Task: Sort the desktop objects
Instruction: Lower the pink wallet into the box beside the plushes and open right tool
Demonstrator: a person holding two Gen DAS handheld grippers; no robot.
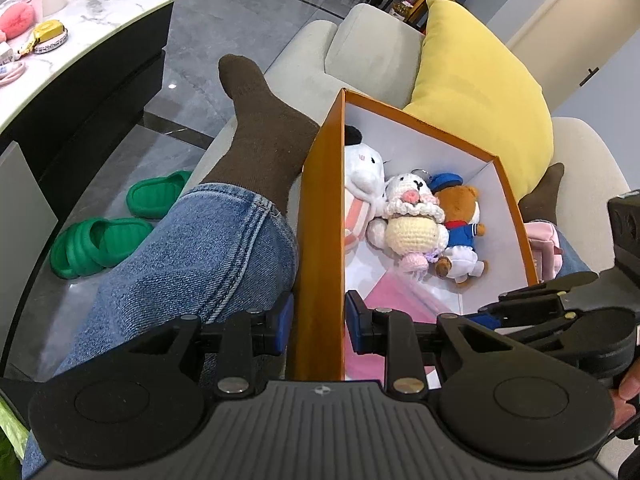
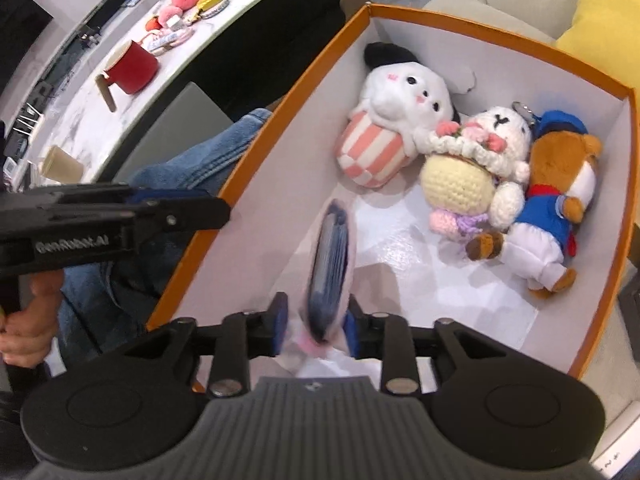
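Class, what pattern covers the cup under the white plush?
Pink and white stripes on the cup, checked lower down; clearest in the right wrist view.

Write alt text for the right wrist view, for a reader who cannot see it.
The right gripper holds a blurred pink and blue pouch over an open orange box. Three plush toys lie at the box's far end: a white dog, a crocheted lamb and a sailor bear.

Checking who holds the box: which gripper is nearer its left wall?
Left. The left gripper straddles the orange box's left wall; the right gripper is inside the box, around a pink pouch.
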